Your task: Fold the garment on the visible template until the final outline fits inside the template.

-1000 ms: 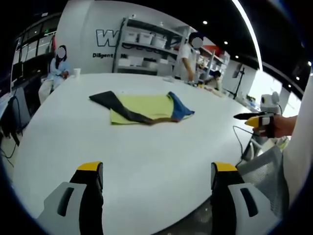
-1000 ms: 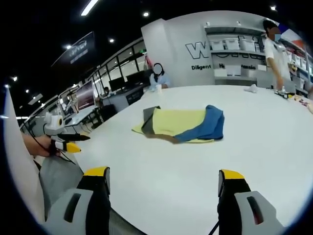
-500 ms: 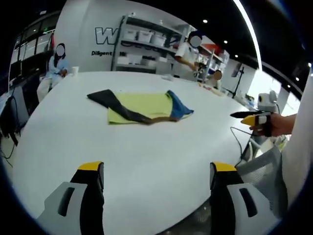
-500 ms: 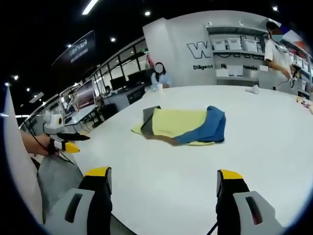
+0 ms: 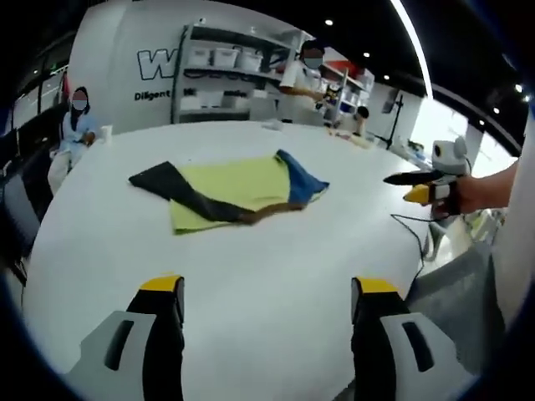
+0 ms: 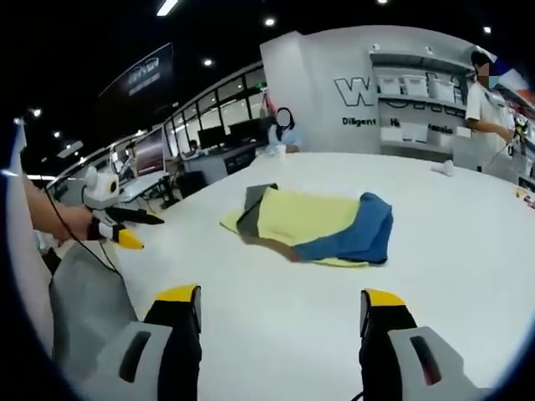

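On the white round table [image 5: 251, 276] lies a yellow-green sheet [image 5: 238, 182] with a garment across it. The garment's dark grey end [image 5: 163, 180] sticks out past the sheet on one side, and its blue part [image 5: 303, 180] is bunched at the other. In the right gripper view the yellow-green sheet [image 6: 305, 213], the blue part [image 6: 361, 234] and the dark grey end [image 6: 253, 217] show too. My left gripper [image 5: 267, 294] is open above the table's near edge, well short of the garment. My right gripper [image 6: 280, 307] is also open and empty. Each shows in the other's view, off the table: right gripper [image 5: 415, 189], left gripper [image 6: 124, 229].
Shelves with white boxes [image 5: 226, 63] line the back wall. A person stands by the shelves [image 5: 305, 75] and another sits at the table's far side [image 5: 75, 117]. A small white cup [image 5: 106, 131] stands near that far edge. Desks with monitors [image 6: 209, 138] lie beyond.
Both cameras have shifted and tilted a little, so the garment sits slightly lower and nearer in view. The garment itself has not moved. Both grippers stay open.
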A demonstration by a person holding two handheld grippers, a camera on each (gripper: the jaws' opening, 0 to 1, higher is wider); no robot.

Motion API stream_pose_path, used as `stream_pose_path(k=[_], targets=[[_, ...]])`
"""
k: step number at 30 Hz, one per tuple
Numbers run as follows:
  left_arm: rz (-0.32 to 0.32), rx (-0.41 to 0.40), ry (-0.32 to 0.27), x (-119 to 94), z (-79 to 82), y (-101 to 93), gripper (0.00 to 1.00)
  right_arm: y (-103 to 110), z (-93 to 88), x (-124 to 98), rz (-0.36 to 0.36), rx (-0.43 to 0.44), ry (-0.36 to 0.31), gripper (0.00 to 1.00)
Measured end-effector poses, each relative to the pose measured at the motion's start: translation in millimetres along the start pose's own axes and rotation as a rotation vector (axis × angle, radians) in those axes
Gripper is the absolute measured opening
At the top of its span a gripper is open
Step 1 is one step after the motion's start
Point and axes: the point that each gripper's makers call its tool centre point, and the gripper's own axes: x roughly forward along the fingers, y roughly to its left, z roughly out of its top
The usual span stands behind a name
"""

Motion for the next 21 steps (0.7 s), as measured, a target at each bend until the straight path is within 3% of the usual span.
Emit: stream_pose_path(k=[9, 14, 21], targets=[[-0.061, 0.123, 0.043, 45.2, 17.3, 3.2, 0.70, -16.7, 8.9, 36.2, 0.042, -0.091, 0.026, 0.62], [-0.094, 0.233, 0.076, 70.2, 24.5, 6.3, 0.61, -27.2, 15.5, 56.1, 0.071, -0.172, 0.046, 0.54], [-0.119, 0.325, 0.103, 99.4, 35.4, 16.1, 0.49, -45.0, 20.4, 82.0, 0.102, -0.275, 0.091, 0.44]])
